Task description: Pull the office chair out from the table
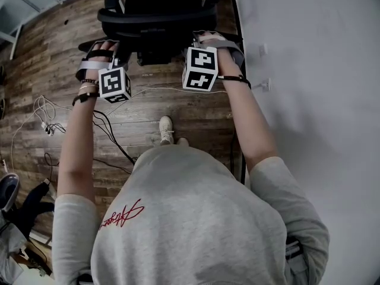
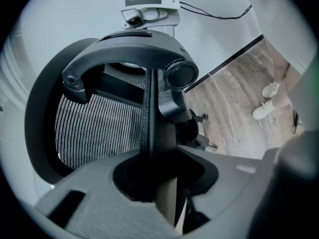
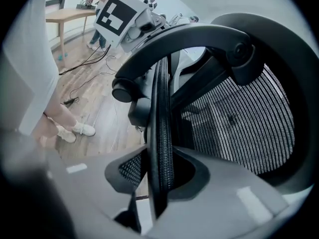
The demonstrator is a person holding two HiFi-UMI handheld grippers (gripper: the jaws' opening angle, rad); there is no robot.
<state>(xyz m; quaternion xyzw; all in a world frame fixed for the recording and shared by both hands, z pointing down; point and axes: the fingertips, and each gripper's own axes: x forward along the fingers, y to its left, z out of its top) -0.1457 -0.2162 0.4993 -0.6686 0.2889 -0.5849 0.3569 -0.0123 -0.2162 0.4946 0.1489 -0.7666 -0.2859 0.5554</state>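
Note:
The black office chair (image 1: 159, 15) stands on the wood floor at the top of the head view, its mesh back toward me. My left gripper (image 1: 111, 51) is shut on the left edge of the backrest. My right gripper (image 1: 205, 40) is shut on the right edge. In the left gripper view the backrest's rim (image 2: 149, 108) runs straight between the jaws of the left gripper (image 2: 160, 183), below the curved headrest arm (image 2: 134, 41). The right gripper view shows the mesh-covered rim (image 3: 160, 118) clamped in the right gripper (image 3: 158, 180).
A white wall (image 1: 309, 70) with a dark baseboard runs along the right, close to the chair. Cables (image 1: 107, 129) trail over the wood floor (image 1: 53, 52) at the left. My shoes (image 1: 166, 129) stand just behind the chair. A wooden table (image 3: 70, 14) sits far off.

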